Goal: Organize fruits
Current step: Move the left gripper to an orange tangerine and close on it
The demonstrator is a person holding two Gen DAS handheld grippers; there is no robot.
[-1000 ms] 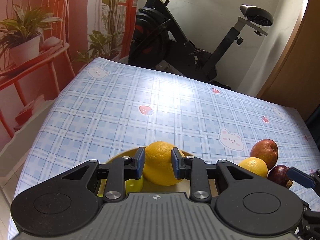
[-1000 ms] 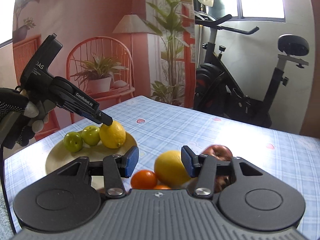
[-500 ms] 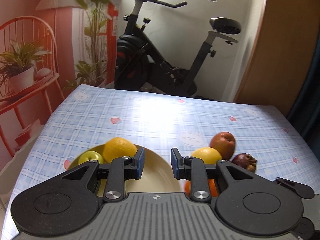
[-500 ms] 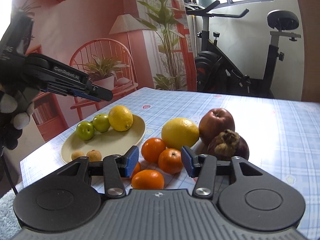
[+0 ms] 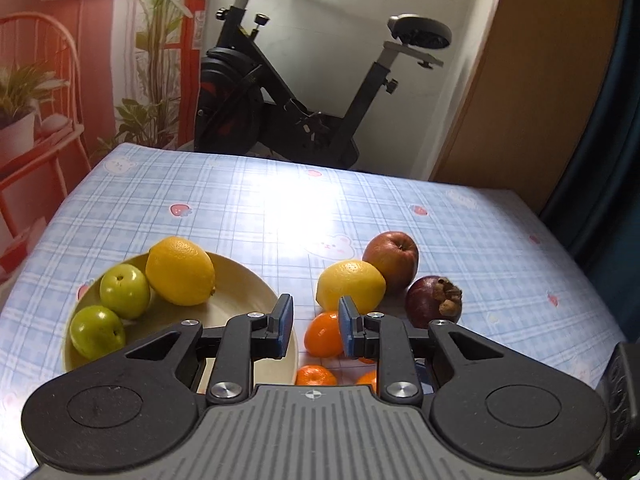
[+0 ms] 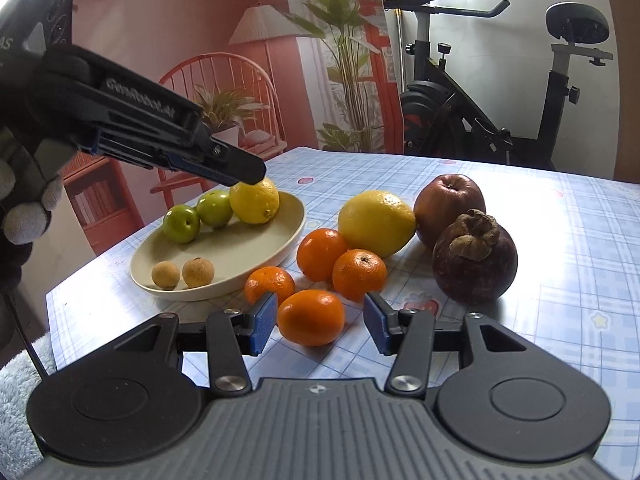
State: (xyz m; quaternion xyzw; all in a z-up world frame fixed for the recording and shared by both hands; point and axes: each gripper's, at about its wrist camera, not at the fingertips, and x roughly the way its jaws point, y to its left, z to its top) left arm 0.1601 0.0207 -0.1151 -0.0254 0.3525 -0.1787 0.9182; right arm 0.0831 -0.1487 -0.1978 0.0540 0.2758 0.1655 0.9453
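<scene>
Round cream plate (image 6: 256,272) holds two green apples (image 6: 181,224), one yellow lemon (image 6: 255,200), two tan longans (image 6: 198,271). Beside the plate: four oranges (image 6: 311,317), one lemon (image 6: 376,223), one red apple (image 6: 449,205), one mangosteen (image 6: 475,257). Left gripper (image 5: 315,330): jaws narrowly parted, just been closing, nothing gripped. Right gripper (image 6: 320,327): jaws spread around an orange.

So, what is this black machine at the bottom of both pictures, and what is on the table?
No robot: a person holds a two-finger hand-held gripper in each hand, each carrying a camera. One picture looks along the left hand-held gripper, the other along the right hand-held gripper. On the tablecloth, a plate holds a lemon, two green fruits and two brown fruits. Beside it lie four tangerines, a second lemon, an apple and a mangosteen. Both are open, holding nothing; the nearest tangerine lies between the right one's fingers.
</scene>
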